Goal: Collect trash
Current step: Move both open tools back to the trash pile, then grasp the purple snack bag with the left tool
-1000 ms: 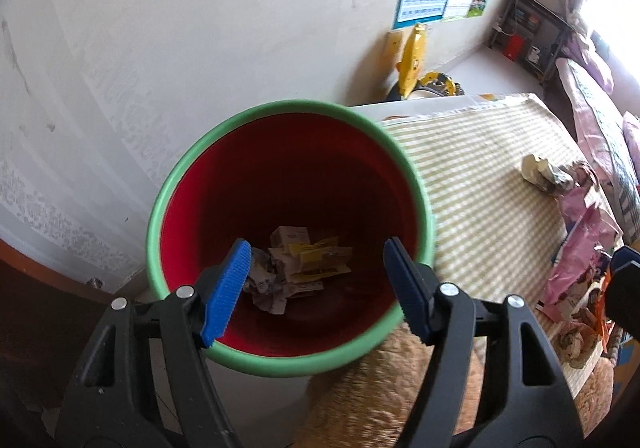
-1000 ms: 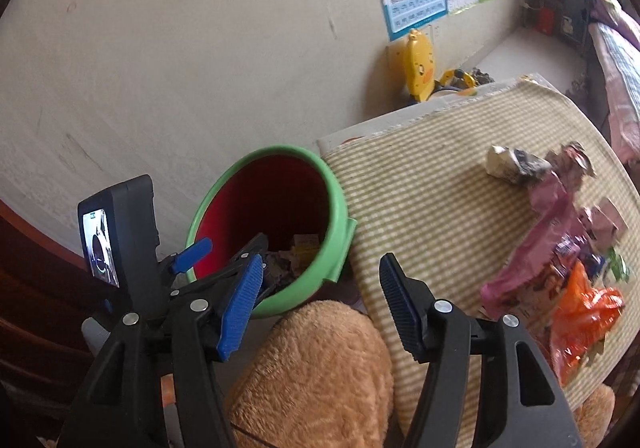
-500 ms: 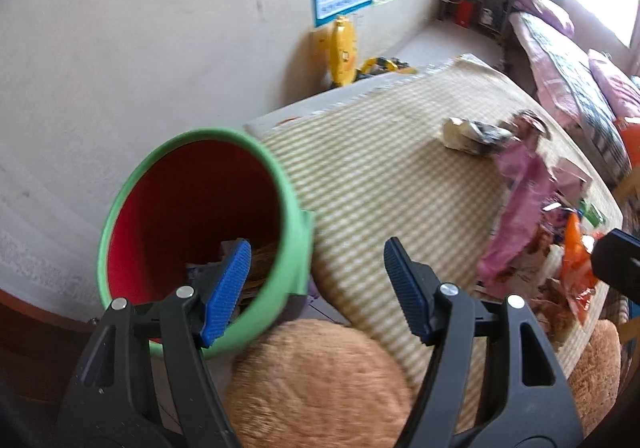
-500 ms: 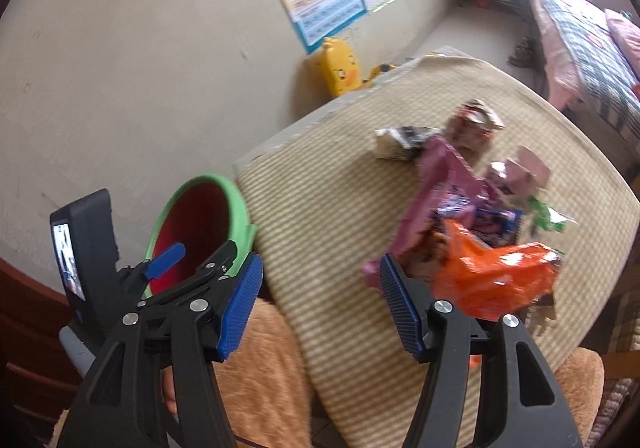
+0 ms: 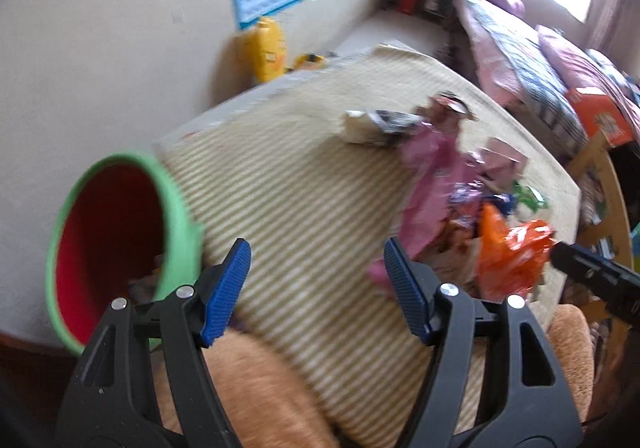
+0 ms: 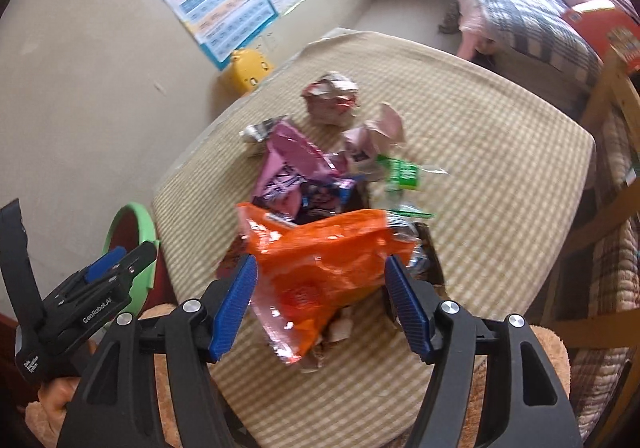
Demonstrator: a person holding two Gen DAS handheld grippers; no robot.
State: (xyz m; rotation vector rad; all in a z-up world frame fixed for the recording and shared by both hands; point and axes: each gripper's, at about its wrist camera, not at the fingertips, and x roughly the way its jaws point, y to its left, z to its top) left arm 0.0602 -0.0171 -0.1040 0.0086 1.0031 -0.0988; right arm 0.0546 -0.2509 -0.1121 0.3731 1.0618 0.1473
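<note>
At the far left, the green bin [image 5: 176, 215] with its red inside stands hard against the left edge of the table [image 5: 304, 207], its rim at about tabletop height; a few scraps show in its bottom. The checked cloth between the bin and the litter lies bare, giving open room there, and in the right wrist view a wide bare band runs along the table's right side up to its rounded edge. Beyond that edge stand wooden rails [image 6: 616, 183] and a bed [image 6: 532, 7]. The trash pile [image 6: 320, 183] sits around the table's middle: a crumpled wrapper [image 6: 330, 97] at the back, a pink packet [image 6: 286, 163], a green-and-white wrapper [image 6: 404, 173], and an orange bag [image 6: 328, 260] nearest the viewer. The left gripper [image 5: 318, 290] hovers over bare cloth, jaws about half apart and empty. The right gripper [image 6: 322, 302] is opening, its blue pads either side of the orange bag, with no grip visible.
</note>
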